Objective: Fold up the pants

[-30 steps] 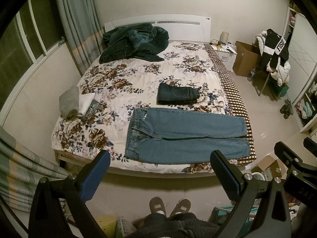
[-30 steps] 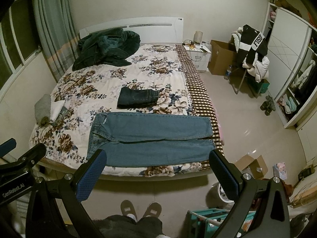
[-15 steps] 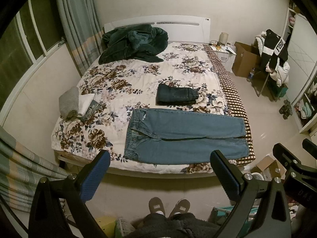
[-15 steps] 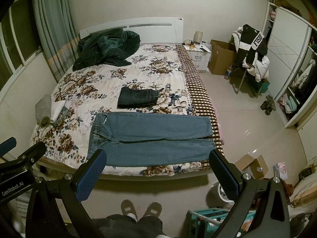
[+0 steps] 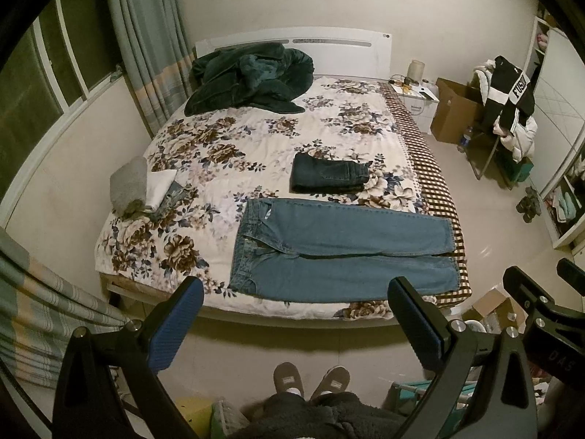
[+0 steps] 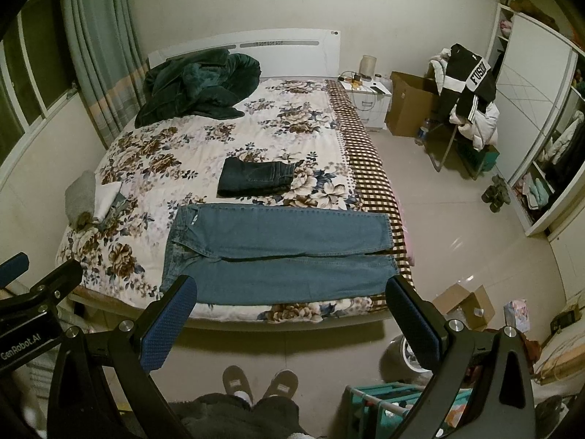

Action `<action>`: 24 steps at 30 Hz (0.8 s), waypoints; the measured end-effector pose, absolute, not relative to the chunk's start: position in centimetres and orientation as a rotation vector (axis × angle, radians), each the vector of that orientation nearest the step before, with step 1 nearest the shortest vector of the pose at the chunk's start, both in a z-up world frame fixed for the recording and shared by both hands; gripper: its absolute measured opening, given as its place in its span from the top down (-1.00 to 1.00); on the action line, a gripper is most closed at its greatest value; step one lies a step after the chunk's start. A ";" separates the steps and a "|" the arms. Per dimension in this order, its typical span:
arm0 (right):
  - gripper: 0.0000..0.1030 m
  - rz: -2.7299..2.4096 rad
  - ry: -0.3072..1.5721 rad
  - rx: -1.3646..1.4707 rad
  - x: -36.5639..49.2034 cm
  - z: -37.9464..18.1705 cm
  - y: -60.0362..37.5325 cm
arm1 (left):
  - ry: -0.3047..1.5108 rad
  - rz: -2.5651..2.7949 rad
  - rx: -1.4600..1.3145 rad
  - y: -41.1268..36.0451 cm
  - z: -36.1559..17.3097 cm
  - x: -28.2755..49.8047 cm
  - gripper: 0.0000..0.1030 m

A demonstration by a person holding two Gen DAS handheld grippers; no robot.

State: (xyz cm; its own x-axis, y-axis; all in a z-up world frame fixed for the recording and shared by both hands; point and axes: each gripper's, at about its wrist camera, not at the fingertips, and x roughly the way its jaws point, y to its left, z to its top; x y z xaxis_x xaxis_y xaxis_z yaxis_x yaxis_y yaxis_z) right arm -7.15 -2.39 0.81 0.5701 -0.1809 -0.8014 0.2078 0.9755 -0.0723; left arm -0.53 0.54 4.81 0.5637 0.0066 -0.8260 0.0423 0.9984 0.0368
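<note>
I held both grippers, left (image 5: pixel 294 314) and right (image 6: pixel 292 314), wide and empty above the bed's (image 5: pixel 256 168) foot; nothing had shifted, jeans (image 5: pixel 340 252) still unfolded.

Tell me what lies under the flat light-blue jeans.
The flat light-blue jeans rest on the floral bedspread, hems over its brown checkered border. The part of the bedspread under the denim is hidden.

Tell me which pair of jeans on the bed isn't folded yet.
The light blue denim jeans nearest the foot edge of the floral bedspread lie spread flat, both legs at full length. The dark navy jeans behind them are already a compact folded rectangle.
</note>
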 end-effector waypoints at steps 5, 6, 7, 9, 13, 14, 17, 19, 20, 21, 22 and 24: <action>-1.00 -0.228 0.941 0.033 -7.6 1.1 -1.8 | 0.977 -0.015 0.045 1.0 4.6 -0.4 -1.00; -1.00 -0.228 0.941 0.032 -7.6 1.1 -1.8 | 0.976 -0.015 0.045 1.0 4.5 -0.5 -1.00; -1.00 -0.228 0.941 0.032 -7.6 1.1 -1.7 | 0.976 -0.014 0.046 1.0 4.6 -0.5 -1.00; -1.00 -0.224 0.949 0.034 -8.3 0.1 -1.2 | 0.977 -0.016 0.044 1.2 4.4 -0.6 -1.00; -1.00 -0.224 0.972 0.047 -7.7 -1.0 -1.6 | 0.986 0.001 0.038 0.9 2.9 0.1 -1.00; -1.00 -0.225 0.979 0.053 -7.4 -1.2 -1.9 | 0.988 0.006 0.035 0.8 2.5 0.4 -1.00; -1.00 -0.235 1.011 0.073 -5.1 -3.1 -4.0 | 0.994 0.032 0.035 0.4 1.0 1.6 -1.00; -1.00 -0.243 1.031 0.097 -3.5 -4.6 -5.4 | 1.001 0.060 0.029 0.3 -0.2 2.7 -1.00; -1.00 -0.254 1.042 0.098 -1.9 -5.9 -6.6 | 1.006 0.074 0.029 0.3 -1.0 3.4 -1.00; -1.00 -0.254 1.042 0.098 -1.9 -5.9 -6.6 | 1.009 0.088 0.031 0.1 -1.6 4.1 -1.00; -1.00 -0.263 1.062 0.110 -0.4 -7.5 -7.6 | 1.013 0.113 0.044 0.0 -2.6 4.9 -1.00; -1.00 -0.278 1.089 0.128 1.8 -9.8 -9.4 | 1.029 0.156 0.068 0.0 -4.6 6.7 -1.00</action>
